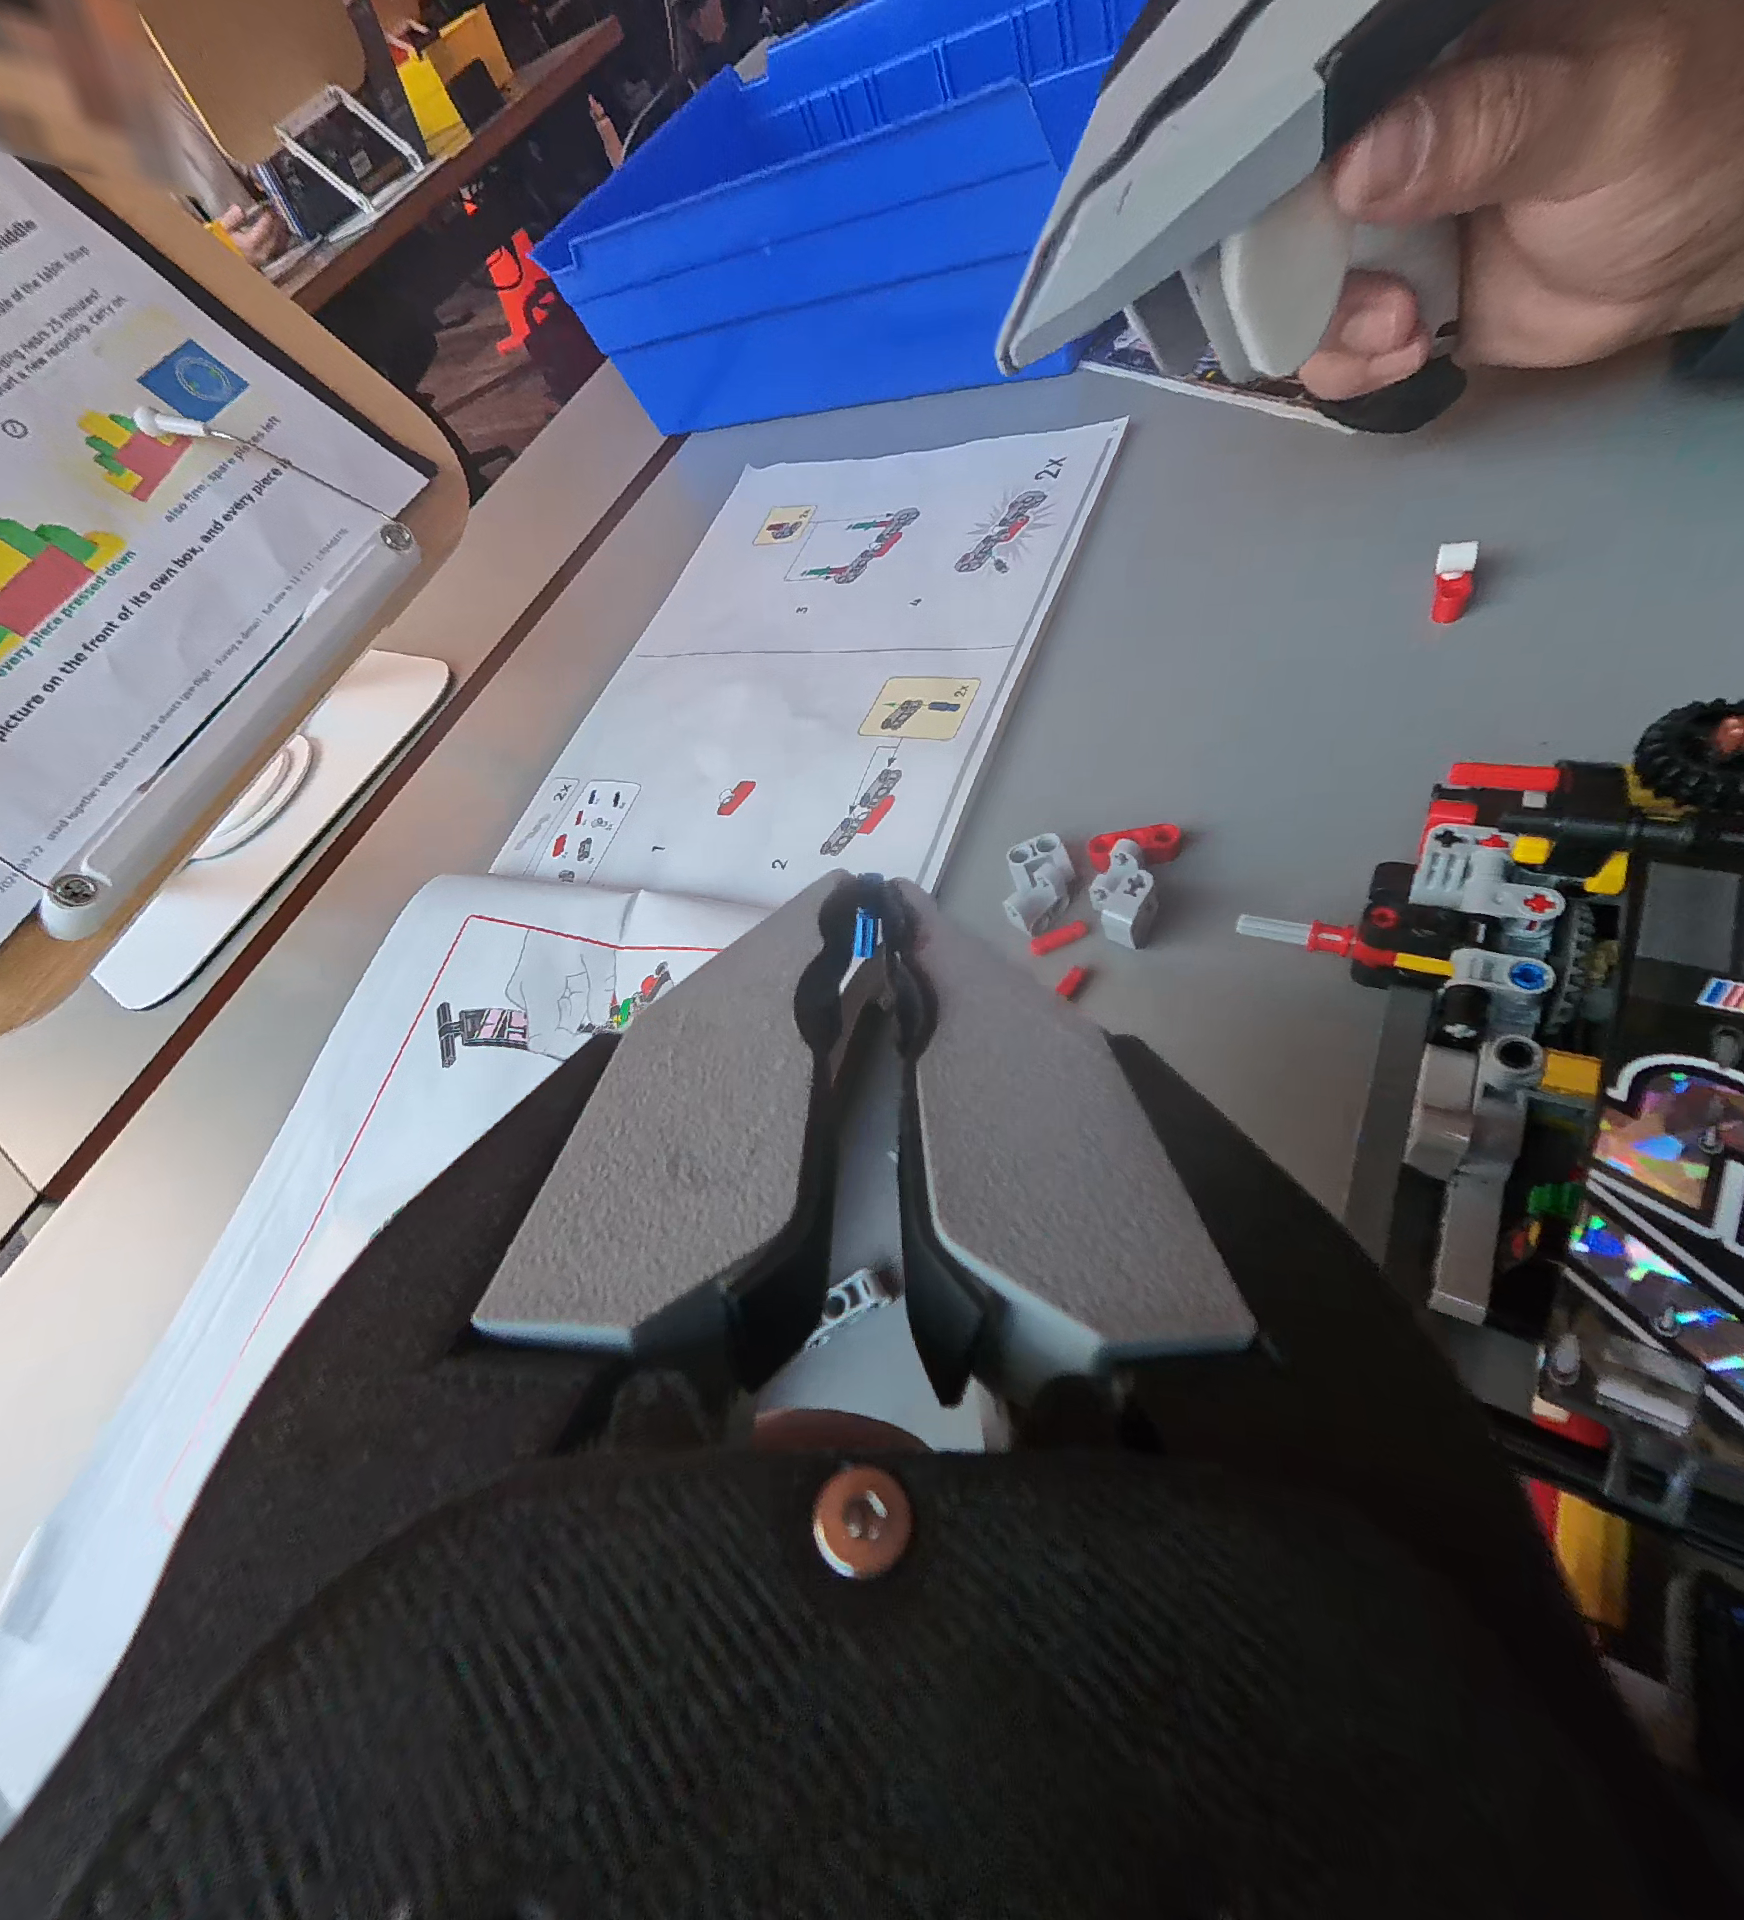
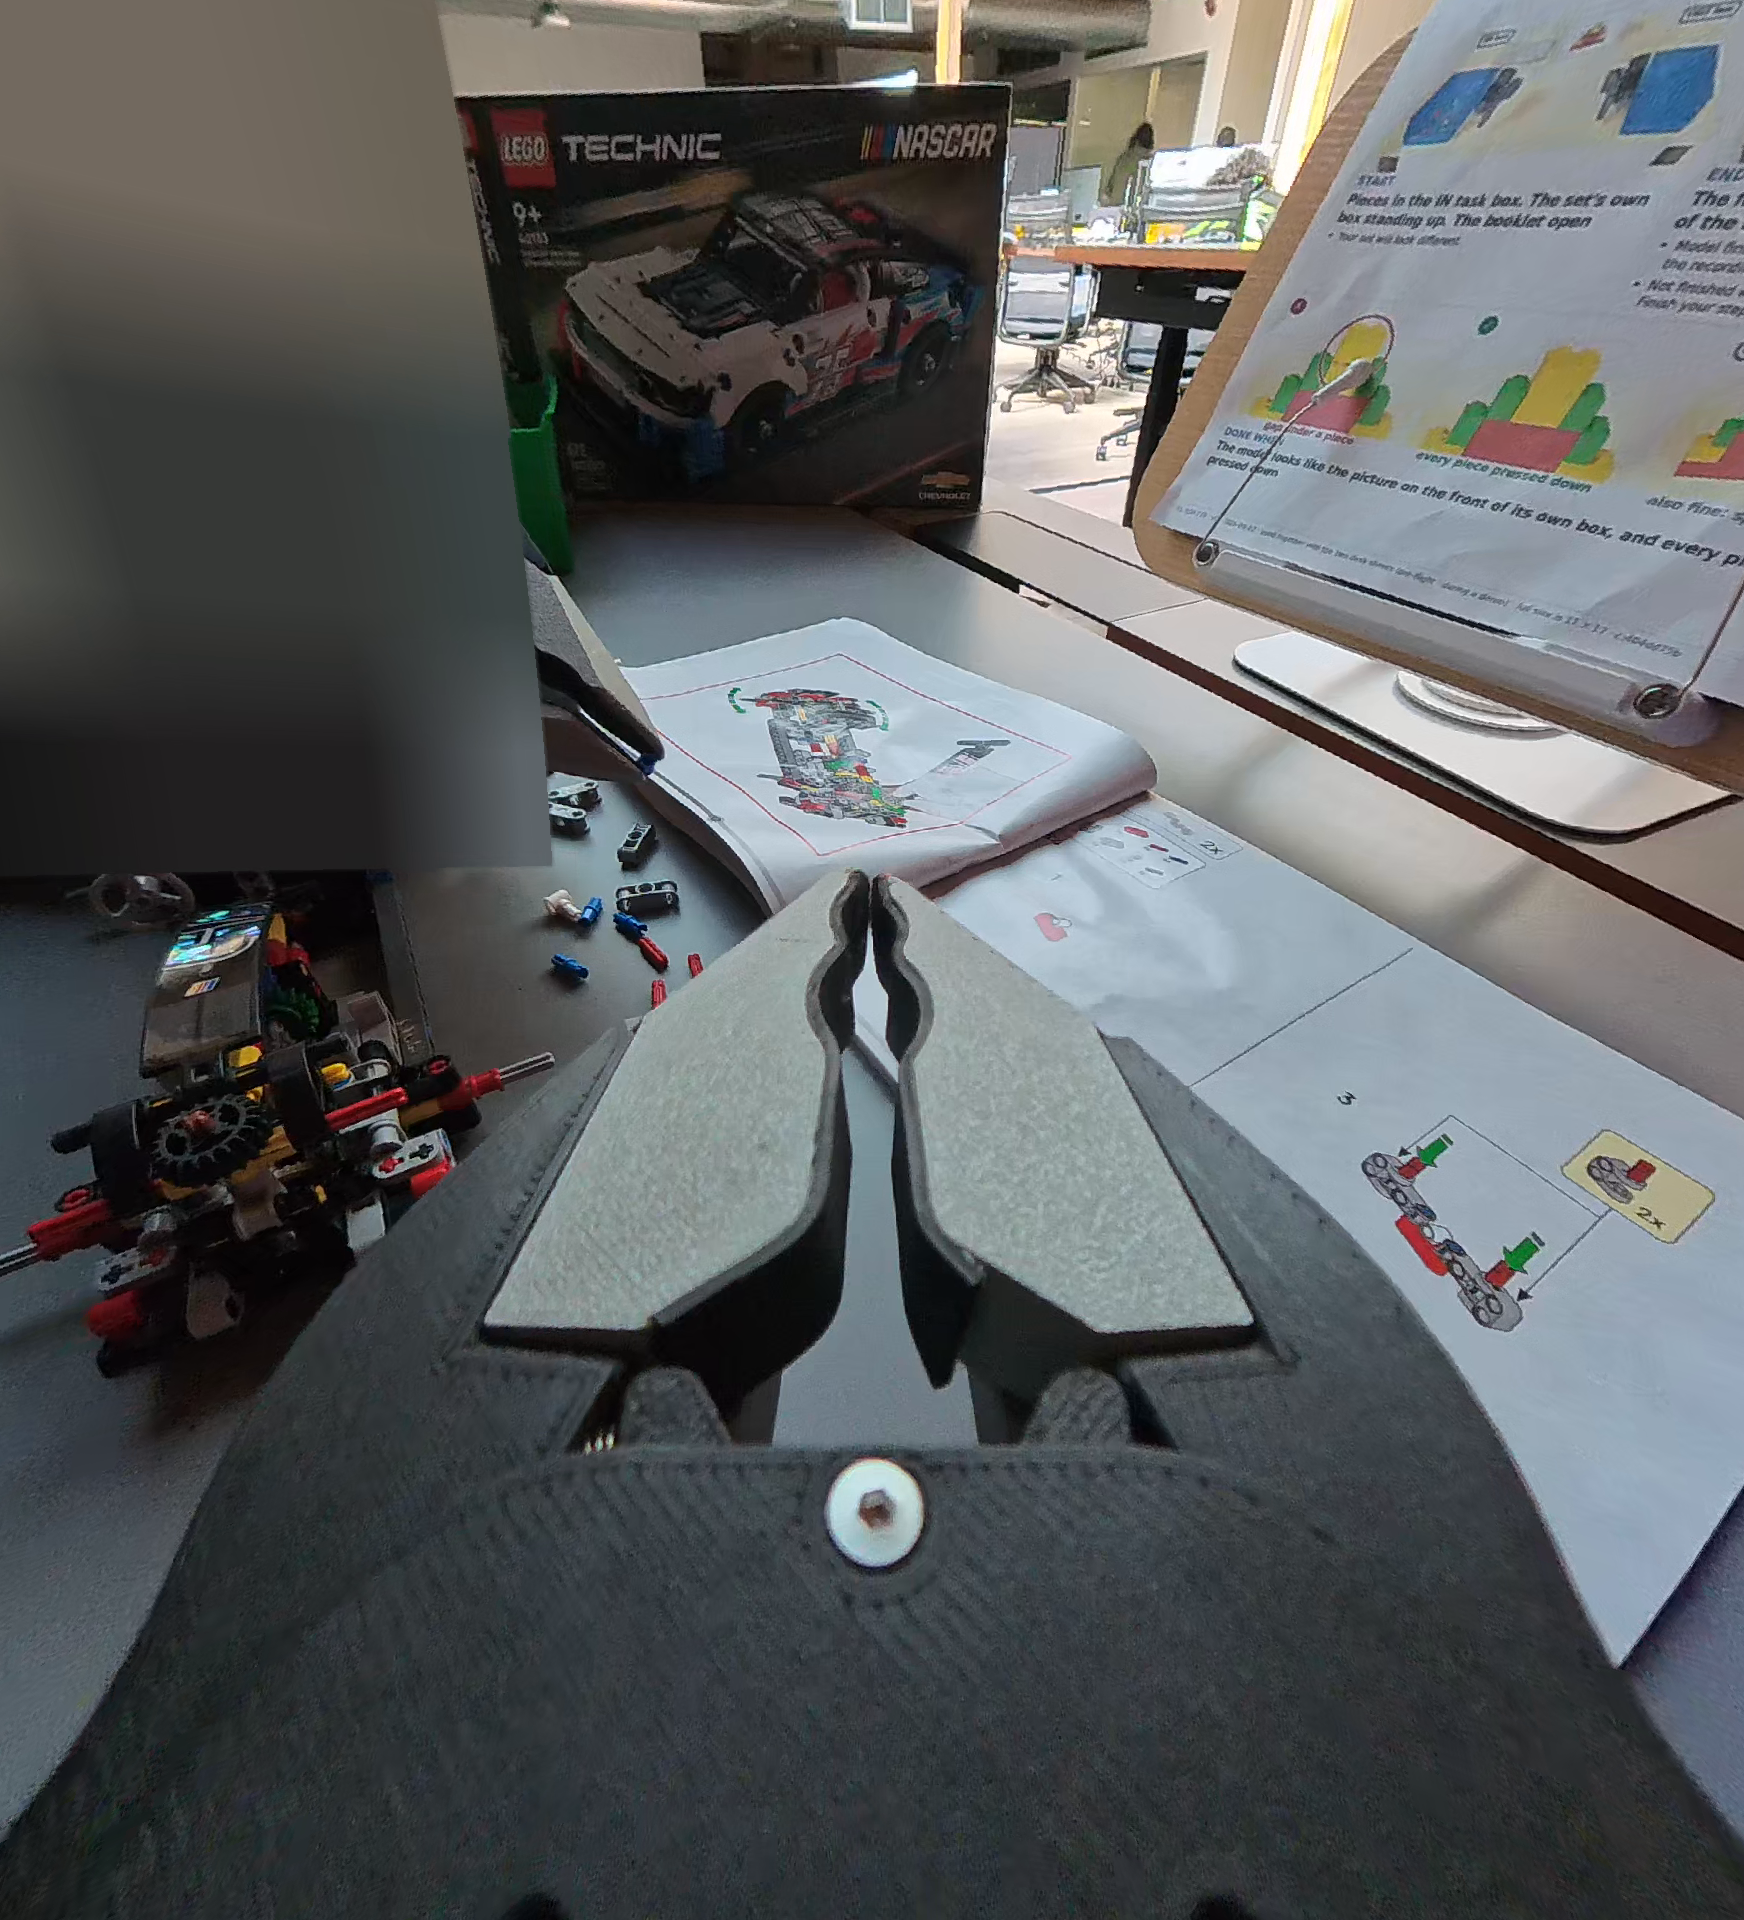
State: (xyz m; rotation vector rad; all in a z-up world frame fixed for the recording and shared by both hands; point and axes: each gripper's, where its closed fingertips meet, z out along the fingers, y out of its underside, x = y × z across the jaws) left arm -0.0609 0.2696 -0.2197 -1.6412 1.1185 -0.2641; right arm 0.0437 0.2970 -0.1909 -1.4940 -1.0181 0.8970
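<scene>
Blue pin pinched in the left gripper (image 1: pixel 873 914) above the open booklet (image 1: pixel 826 665).
Grey table (image 1: pixel 1263 644) carried loose grey and red pieces (image 1: pixel 1086 883) just right of it, then the half-built car (image 1: pixel 1595 1039); the right gripper (image 2: pixel 870 904) hung over the booklet's pages, fingers together on nothing.

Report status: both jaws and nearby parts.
Left gripper shut on blue pin, above booklet. Right gripper shut, empty. Loose parts beside model.
</scene>
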